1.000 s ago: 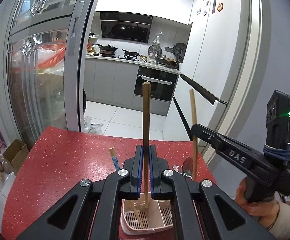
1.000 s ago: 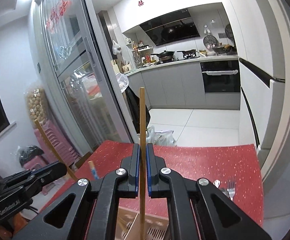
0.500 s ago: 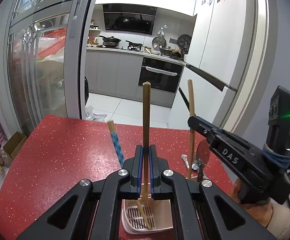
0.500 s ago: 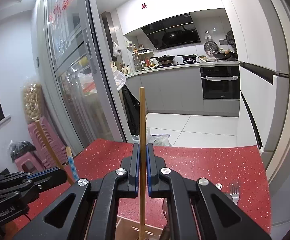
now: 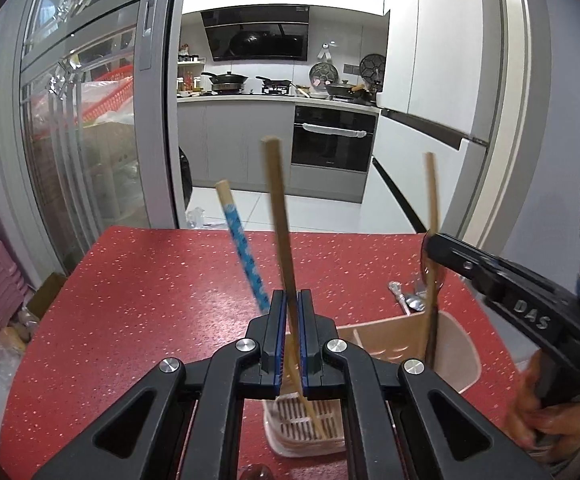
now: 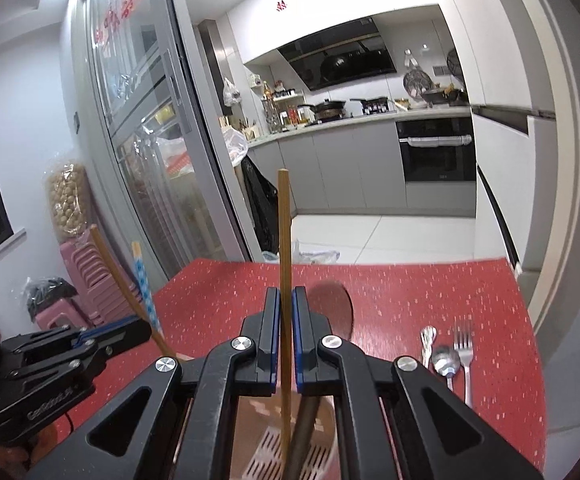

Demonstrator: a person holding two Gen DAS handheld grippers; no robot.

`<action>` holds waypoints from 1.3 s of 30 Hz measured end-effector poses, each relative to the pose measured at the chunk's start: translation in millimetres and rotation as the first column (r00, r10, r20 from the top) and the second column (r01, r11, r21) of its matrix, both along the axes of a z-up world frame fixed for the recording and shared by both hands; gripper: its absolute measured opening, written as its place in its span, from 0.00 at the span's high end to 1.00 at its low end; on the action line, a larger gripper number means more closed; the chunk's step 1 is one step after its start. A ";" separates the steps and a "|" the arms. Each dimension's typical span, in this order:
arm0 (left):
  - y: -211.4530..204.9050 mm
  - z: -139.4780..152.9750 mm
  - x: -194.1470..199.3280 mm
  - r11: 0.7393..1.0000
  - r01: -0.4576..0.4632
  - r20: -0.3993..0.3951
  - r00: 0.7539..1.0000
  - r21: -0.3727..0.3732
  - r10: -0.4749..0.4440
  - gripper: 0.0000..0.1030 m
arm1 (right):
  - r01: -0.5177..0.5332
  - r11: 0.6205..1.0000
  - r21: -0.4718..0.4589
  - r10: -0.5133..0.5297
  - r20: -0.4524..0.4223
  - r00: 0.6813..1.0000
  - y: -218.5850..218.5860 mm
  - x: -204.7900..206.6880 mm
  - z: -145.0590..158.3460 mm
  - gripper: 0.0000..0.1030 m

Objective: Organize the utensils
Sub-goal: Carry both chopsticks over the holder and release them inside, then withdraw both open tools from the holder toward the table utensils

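Left wrist view: we see our left gripper (image 5: 290,336) clamped on a plain wooden chopstick (image 5: 278,216), tilted near upright, its lower tip inside the pink slotted plastic utensil caddy (image 5: 456,336). Our right gripper (image 6: 285,336) pinches a second thin wooden chopstick (image 6: 284,240), upright over the caddy.

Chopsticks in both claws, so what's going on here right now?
A person is sorting utensils into a pink holder on the red table, with a handheld claw in each hand. The left claw is shut on a wooden chopstick whose lower end reaches into the holder. The right claw is shut on another chopstick, upright over the holder. A blue-patterned chopstick already leans in the holder. A fork and spoons lie on the table.
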State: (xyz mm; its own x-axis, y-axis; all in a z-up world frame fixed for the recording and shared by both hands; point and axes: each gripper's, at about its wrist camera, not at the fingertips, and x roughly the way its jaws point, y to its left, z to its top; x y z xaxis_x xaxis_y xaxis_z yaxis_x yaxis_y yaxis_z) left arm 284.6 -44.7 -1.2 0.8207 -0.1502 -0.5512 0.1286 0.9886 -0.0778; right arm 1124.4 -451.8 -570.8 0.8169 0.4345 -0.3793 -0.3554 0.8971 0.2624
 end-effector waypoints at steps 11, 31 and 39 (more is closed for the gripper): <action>4.0 -12.8 -0.6 1.000 -0.019 -0.035 0.999 0.012 0.019 0.71 | -0.037 0.999 0.011 0.038 -0.121 0.992 -13.8 -1.3 -6.3 0.68; 29.1 -29.2 -25.5 0.997 -0.079 -0.094 0.993 -0.021 0.077 0.71 | -0.074 0.943 0.324 0.172 -0.285 0.943 -52.3 52.8 -35.1 0.92; 45.4 -44.7 -34.9 0.991 -0.128 -0.136 0.983 -0.031 0.123 0.71 | -0.076 0.974 0.213 0.109 -0.150 0.983 -40.4 38.8 -14.6 0.97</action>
State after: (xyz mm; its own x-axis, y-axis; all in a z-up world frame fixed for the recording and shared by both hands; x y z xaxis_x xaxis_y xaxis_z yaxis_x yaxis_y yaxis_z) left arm 249.7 0.7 -45.9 0.7536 -0.0745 -0.6532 -0.0105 0.9921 -0.1252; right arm 1163.2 -492.2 -585.4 0.7055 0.5875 -0.3964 -0.3724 0.7832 0.4978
